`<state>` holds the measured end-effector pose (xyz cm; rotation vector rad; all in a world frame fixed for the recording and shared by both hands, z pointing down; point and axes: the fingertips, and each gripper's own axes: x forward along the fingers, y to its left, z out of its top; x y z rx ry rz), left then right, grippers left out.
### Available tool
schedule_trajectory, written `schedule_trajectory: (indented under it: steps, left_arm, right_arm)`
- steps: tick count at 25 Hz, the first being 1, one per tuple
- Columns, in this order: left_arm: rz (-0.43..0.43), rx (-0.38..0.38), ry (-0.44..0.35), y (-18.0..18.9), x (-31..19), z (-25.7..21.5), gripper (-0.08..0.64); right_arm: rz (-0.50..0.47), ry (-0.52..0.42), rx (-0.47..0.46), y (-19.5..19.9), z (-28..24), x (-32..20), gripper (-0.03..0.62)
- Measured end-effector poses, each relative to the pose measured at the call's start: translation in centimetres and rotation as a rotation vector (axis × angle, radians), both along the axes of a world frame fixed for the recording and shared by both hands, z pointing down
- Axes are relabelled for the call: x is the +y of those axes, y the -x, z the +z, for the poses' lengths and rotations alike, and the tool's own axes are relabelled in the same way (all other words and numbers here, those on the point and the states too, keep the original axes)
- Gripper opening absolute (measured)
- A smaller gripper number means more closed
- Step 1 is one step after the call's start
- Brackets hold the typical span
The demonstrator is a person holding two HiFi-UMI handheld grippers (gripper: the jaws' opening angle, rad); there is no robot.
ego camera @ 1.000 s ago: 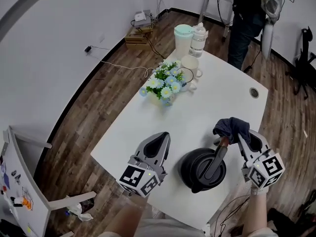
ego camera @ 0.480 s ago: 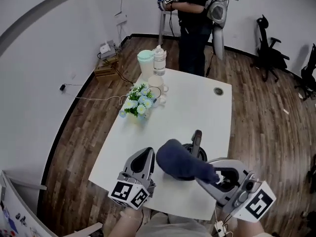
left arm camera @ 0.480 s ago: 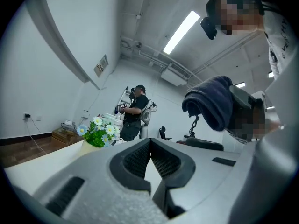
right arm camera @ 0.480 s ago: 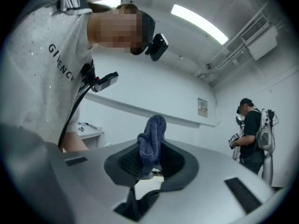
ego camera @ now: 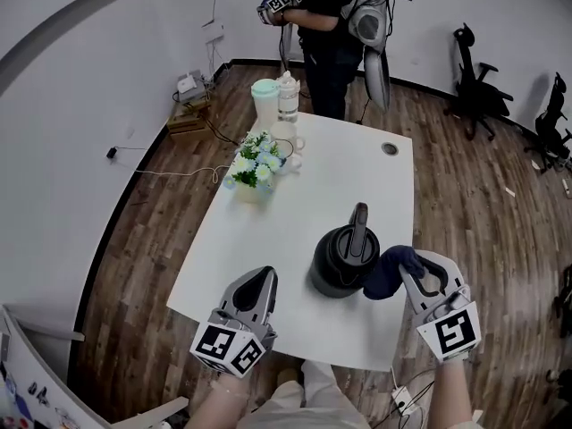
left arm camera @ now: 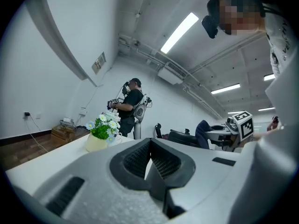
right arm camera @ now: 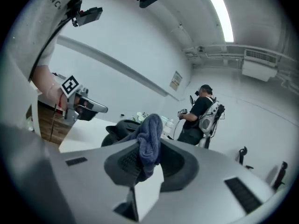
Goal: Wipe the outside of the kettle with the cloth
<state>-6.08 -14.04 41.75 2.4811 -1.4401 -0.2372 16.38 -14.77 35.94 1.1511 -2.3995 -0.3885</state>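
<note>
A black kettle [ego camera: 341, 259] stands on the white table [ego camera: 349, 181] near its front edge, handle [ego camera: 359, 225] pointing away from me. My right gripper [ego camera: 407, 273] is shut on a dark blue cloth [ego camera: 390, 272], which presses against the kettle's right side. In the right gripper view the cloth [right arm camera: 150, 133] hangs bunched between the jaws with the kettle [right arm camera: 120, 127] just beyond. My left gripper [ego camera: 265, 281] hovers left of the kettle, apart from it, shut on nothing. The left gripper view shows the kettle [left arm camera: 180, 137] and the cloth [left arm camera: 202, 131] ahead to the right.
A pot of flowers [ego camera: 256, 168], a mint-lidded jug [ego camera: 264, 102], a clear bottle [ego camera: 287, 96] and a mug [ego camera: 285, 144] stand at the far left of the table. A cable hole [ego camera: 390, 148] is at the far right. A person [ego camera: 329, 25] stands beyond the table. Office chairs [ego camera: 474, 65] sit behind.
The right gripper has carried the cloth from over the kettle's near front round to its right side. The left gripper has stayed where it was.
</note>
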Motion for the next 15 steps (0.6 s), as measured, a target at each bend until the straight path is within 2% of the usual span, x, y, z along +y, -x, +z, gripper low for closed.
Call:
schedule_trajectory:
  steps: [3, 5, 7, 8, 11, 15]
  left_arm:
    - [-0.001, 0.001, -0.009, 0.2, 0.8, -0.5, 0.006]
    - [0.0, 0.002, -0.017, 0.3, 1.3, -0.9, 0.006]
    - [0.015, 0.002, -0.034, 0.1, 1.8, -1.4, 0.006]
    - [0.024, 0.004, -0.044, -0.1, 2.1, -1.8, 0.006]
    - [0.053, 0.028, -0.066, -1.3, 3.2, -2.7, 0.006]
    - [0.113, 0.044, -0.058, -3.7, 5.4, -2.2, 0.006]
  right_arm:
    - [0.123, -0.122, -0.011, -0.9, -2.9, -0.7, 0.055]
    - [0.173, -0.214, -0.053, -0.8, -5.7, 0.5, 0.055]
    - [0.17, -0.269, -0.143, -0.2, -9.0, 2.9, 0.055]
    - [0.143, -0.258, -0.192, 0.3, -10.2, 4.2, 0.055]
    - [0.075, -0.086, -0.337, 1.1, -10.7, 8.1, 0.055]
    - [0.147, 0.179, -0.404, 1.1, -3.1, 12.6, 0.055]
